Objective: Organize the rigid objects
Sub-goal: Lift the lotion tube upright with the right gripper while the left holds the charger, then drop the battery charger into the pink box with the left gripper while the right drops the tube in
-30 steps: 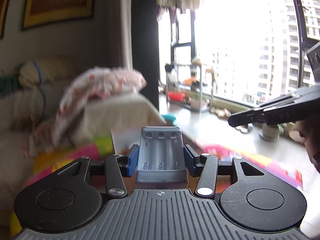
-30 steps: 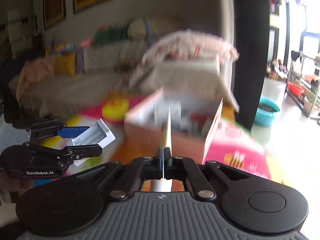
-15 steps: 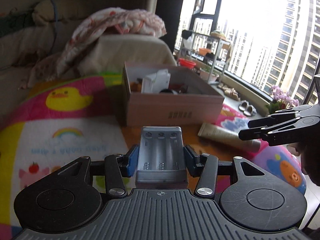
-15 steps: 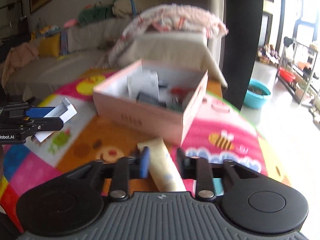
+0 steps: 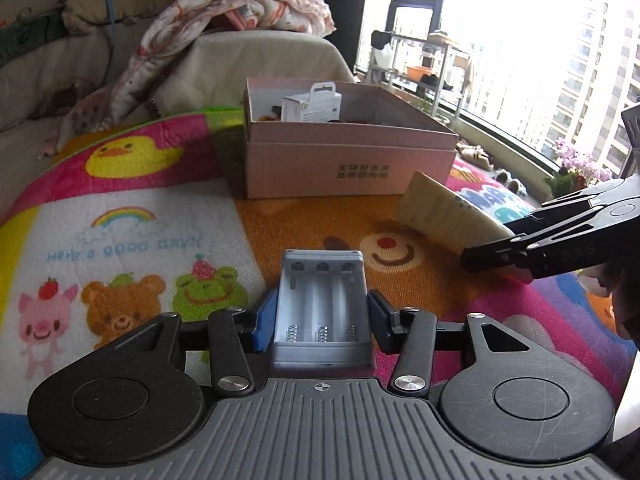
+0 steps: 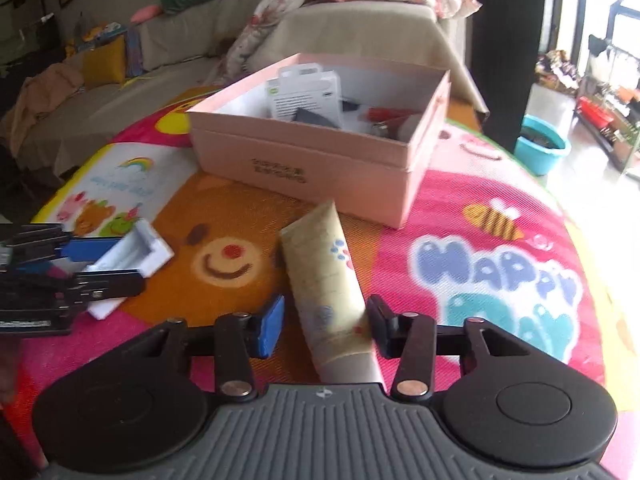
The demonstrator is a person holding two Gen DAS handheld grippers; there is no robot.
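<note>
We look forward from each wrist, low and near the mat [image 5: 140,220]; both views share the box [image 5: 348,160] [image 6: 320,160].

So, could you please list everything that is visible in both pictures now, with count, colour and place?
battery holder: one, grey-white, held in the left gripper.
tube: one, cream, lying on the mat between the right gripper's open fingers.
box: one, pink, open, on the mat behind the tube.
white package: one, standing inside the box.
play mat: one, many colours, under everything.
blanket: one, patterned pink-white, on the sofa.
basin: one, teal, on the floor.
left gripper: black, blue pads.
right gripper: black, open.
</note>
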